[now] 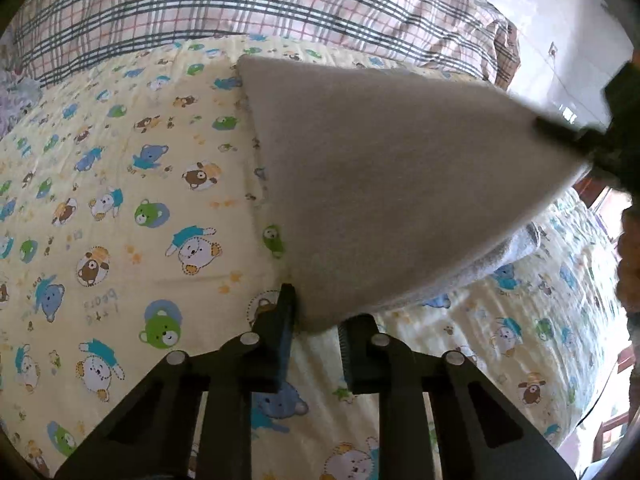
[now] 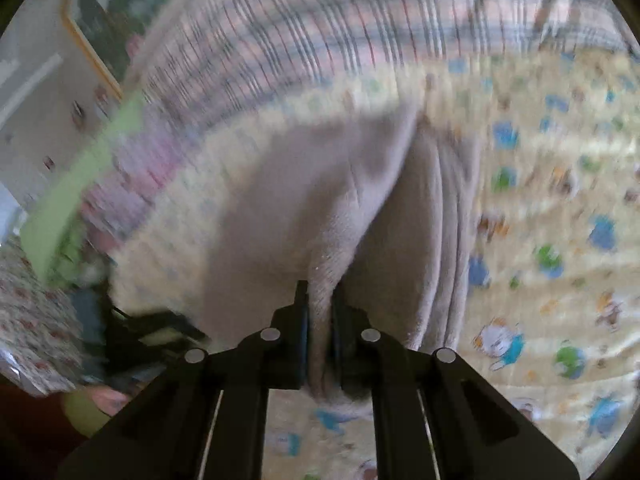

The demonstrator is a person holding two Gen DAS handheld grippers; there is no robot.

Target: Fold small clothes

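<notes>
A small beige fleece garment [image 1: 384, 184] is stretched in the air above a yellow bed sheet printed with cartoon bears [image 1: 120, 208]. My left gripper [image 1: 316, 320] is shut on its near corner. My right gripper [image 1: 576, 140] shows at the right edge of the left wrist view, pinching the garment's far corner. In the right wrist view, which is motion-blurred, my right gripper [image 2: 320, 312] is shut on a bunched fold of the same garment [image 2: 320, 192], which hangs in folds ahead of it.
A plaid blanket [image 1: 240, 0] lies piled along the far side of the bed. A white wall [image 1: 560, 40] is at the right. In the right wrist view a green cloth [image 2: 72, 200] and a framed picture [image 2: 104, 8] are at the left.
</notes>
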